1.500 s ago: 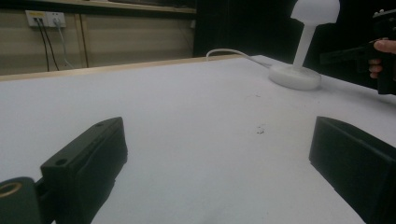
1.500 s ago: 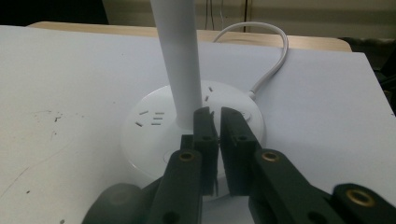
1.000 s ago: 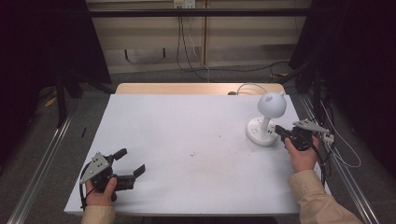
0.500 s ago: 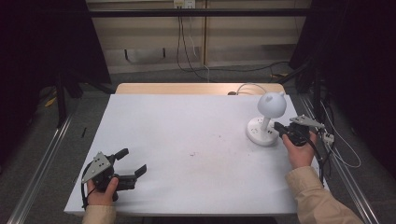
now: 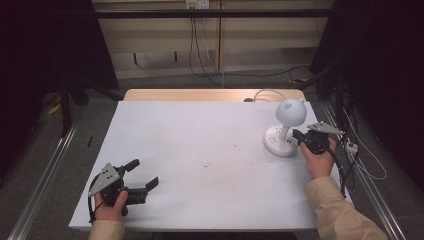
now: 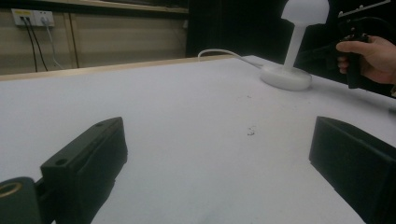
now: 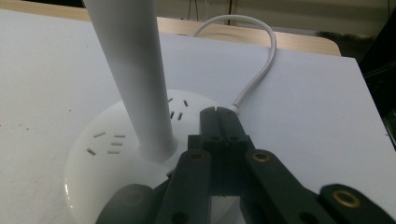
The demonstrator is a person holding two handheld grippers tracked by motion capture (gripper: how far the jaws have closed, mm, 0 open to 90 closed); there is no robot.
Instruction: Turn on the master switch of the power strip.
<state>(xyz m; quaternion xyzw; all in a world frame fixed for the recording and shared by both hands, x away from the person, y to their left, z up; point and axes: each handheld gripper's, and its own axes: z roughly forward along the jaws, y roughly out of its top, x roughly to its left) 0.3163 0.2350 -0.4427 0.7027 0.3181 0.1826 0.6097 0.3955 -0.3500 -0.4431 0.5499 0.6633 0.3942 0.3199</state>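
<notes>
A white desk lamp (image 5: 287, 125) stands at the far right of the white table (image 5: 200, 150): a dome shade on an upright stem rising from a round base (image 7: 107, 154) with socket slots in its top. Its white cord (image 7: 254, 60) leaves the rear of the base and loops toward the wooden edge of the table.

The right gripper (image 7: 218, 122) sits over the near right part of the base, just beside the stem, jaws pressed together with nothing between them. The right hand (image 5: 320, 157) holds it from the table's right edge.

The left gripper (image 5: 145, 175) rests at the near left corner, well apart from the lamp, jaws spread wide over bare table.

Compared with one second earlier, the right gripper has moved slightly closer to the lamp stem; the left gripper is unchanged.
</notes>
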